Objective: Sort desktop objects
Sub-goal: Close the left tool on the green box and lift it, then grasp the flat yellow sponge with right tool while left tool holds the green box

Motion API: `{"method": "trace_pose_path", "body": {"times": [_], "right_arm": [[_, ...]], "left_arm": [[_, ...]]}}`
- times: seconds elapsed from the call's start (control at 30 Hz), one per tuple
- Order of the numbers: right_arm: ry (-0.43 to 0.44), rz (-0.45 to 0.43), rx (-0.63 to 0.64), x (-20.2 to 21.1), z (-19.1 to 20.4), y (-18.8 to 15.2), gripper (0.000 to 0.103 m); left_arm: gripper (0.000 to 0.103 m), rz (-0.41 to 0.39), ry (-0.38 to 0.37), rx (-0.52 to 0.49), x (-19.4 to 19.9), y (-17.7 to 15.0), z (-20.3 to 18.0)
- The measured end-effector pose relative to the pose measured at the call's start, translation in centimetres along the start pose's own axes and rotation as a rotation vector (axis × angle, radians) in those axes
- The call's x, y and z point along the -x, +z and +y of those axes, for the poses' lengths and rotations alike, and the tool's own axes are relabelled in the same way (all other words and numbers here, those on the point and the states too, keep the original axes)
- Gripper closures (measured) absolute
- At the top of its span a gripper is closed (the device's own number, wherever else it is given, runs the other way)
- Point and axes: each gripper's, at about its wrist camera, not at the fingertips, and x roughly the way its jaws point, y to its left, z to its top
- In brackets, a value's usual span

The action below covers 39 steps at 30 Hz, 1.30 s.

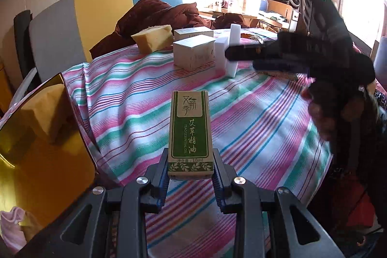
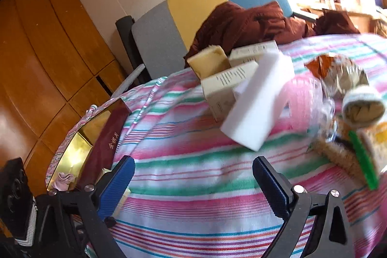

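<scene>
I am pinching a green box [image 1: 190, 134] reading "TSAO ESSENTIAL OIL" and "10ml" in my left tongs [image 1: 191, 175], its long axis pointing away over the striped worktop [image 1: 254, 117]. My right tongs [image 2: 193, 183] are hanging spread, empty, near a white block [image 2: 258, 100].

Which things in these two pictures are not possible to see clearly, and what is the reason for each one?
- Right wrist view: the white foam block and the clutter at the right edge are smeared by motion blur.
- Left wrist view: the right gripper is blurred, so its jaws are unreadable there.
- Left wrist view: the green essential oil box hides its lower end between the left gripper's jaws.
- Left wrist view: the gold tray is cut off by the left edge.
</scene>
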Motion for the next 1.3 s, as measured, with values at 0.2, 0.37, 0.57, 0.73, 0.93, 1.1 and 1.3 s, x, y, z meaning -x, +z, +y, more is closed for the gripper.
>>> {"method": "trace_pose_path", "body": {"times": [0.2, 0.37, 0.57, 0.73, 0.93, 1.1, 1.3], "right_arm": [[-0.068, -0.015, 0.205, -1.7, 3.7, 5.7, 0.002], [-0.141, 0.038, 0.283, -7.1, 4.0, 10.1, 0.000], [-0.212, 0.106, 0.384, -12.9, 3.6, 13.4, 0.000], [-0.239, 0.191, 0.462, -17.5, 3.6, 15.3, 0.000], [-0.264, 0.309, 0.451, -21.5, 2.6, 16.5, 0.000], [-0.300, 0.373, 0.452, -23.4, 2.3, 16.1, 0.000], [-0.370, 0.406, 0.445, -24.6, 1.9, 15.4, 0.028]], "left_arm": [[0.072, -0.027, -0.013, -0.044, -0.6, -1.0, -1.0], [0.072, -0.049, -0.024, -0.065, -1.3, -1.3, -1.2], [0.072, -0.087, -0.067, -0.052, -1.7, -1.3, -0.7], [0.071, -0.100, -0.109, -0.007, -2.1, -1.2, 0.0], [0.063, -0.110, -0.153, 0.005, -2.4, -1.3, 0.2], [0.057, -0.122, -0.178, 0.005, -2.6, -1.4, 0.1], [0.057, -0.135, -0.226, 0.052, -2.6, -1.4, 0.9]]}}
